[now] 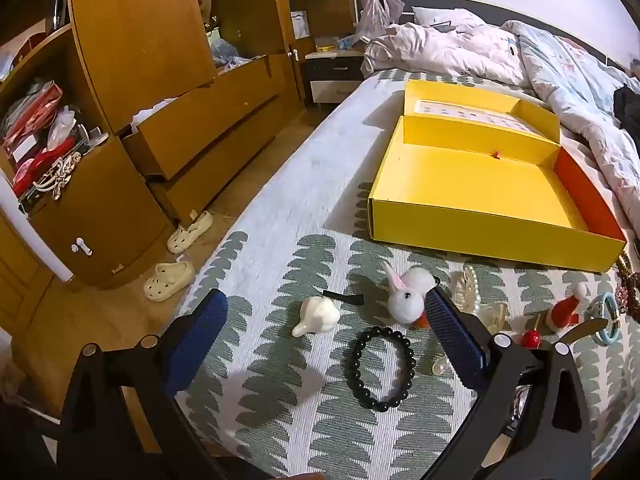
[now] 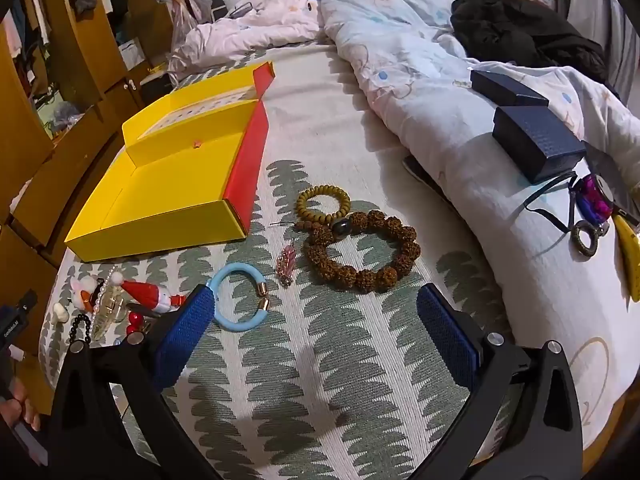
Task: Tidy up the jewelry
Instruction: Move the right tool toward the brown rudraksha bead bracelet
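Observation:
An open yellow box (image 1: pixel 472 184) (image 2: pixel 168 208) lies on the bed, nothing inside. In the left wrist view my left gripper (image 1: pixel 326 312) hangs open over a black bead bracelet (image 1: pixel 380 366), a white figurine (image 1: pixel 318 314) and a white bunny clip (image 1: pixel 406 294), gripping nothing. In the right wrist view my right gripper (image 2: pixel 314 304) stands open above the patterned sheet. Ahead of it lie a light blue bracelet (image 2: pixel 240 302), a pink charm (image 2: pixel 287 266), a large brown seed bracelet (image 2: pixel 362 250) and a small tan bead bracelet (image 2: pixel 323 204).
A Santa clip (image 1: pixel 564 312), red beads (image 1: pixel 531 337) and a pearl clip (image 1: pixel 468 286) lie right of the bunny. Two dark blue boxes (image 2: pixel 536 140) rest on the rumpled duvet (image 2: pixel 440 92). Wooden wardrobe drawers (image 1: pixel 192 144) and slippers (image 1: pixel 188 232) border the bed's left edge.

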A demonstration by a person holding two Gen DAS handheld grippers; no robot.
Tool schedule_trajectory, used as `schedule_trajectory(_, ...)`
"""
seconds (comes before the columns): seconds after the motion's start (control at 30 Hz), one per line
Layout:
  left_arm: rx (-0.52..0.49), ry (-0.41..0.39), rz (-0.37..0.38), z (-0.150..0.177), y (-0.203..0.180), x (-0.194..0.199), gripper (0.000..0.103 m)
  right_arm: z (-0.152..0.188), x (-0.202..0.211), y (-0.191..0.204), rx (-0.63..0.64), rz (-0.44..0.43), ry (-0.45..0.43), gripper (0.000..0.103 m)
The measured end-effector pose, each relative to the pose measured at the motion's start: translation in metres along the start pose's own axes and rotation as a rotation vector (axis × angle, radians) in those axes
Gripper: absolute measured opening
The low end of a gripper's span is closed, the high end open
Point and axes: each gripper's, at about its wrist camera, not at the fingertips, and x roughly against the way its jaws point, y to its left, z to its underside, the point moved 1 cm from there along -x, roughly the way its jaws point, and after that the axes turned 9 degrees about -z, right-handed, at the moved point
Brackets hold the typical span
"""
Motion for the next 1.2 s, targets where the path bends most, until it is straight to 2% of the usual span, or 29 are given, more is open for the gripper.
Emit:
schedule_trajectory(0.47,-0.006,0.037,0.010,0.006,0.006,-0.009,0.098,0.004,-0.001,0.000,-0.001,-0.011,-0.006,0.100)
schedule_trajectory(0.63,-0.013,0.108,0.004,-0.002,0.016,-0.023,0.098,-0.002,-0.006,-0.007,-0.027,-0.034,0.014,0.100)
schedule_trajectory(0.77,0.026,0.187,0.049,-0.010,0.041,-0.038,0.098,0.000,-0.011,-0.014,-0.056,-0.046,0.035,0.100)
schedule_trajectory(0.9,0.029,0.214,0.049,-0.013,0.052,-0.049,0.098,0.000,-0.013,-0.017,-0.059,-0.046,0.048,0.100)
schedule_trajectory(1.0,0.023,0.284,0.100,-0.013,0.053,-0.067,0.098,-0.001,-0.019,-0.018,-0.074,-0.061,0.077,0.100)
schedule_trajectory(1.07,-0.002,0.334,0.102,-0.009,0.048,-0.077,0.098,-0.001,-0.024,-0.018,-0.069,-0.057,0.094,0.100)
schedule_trajectory(1.2,-0.035,0.372,0.112,-0.006,0.041,-0.082,0.098,-0.001,-0.032,-0.019,-0.050,-0.035,0.124,0.100)
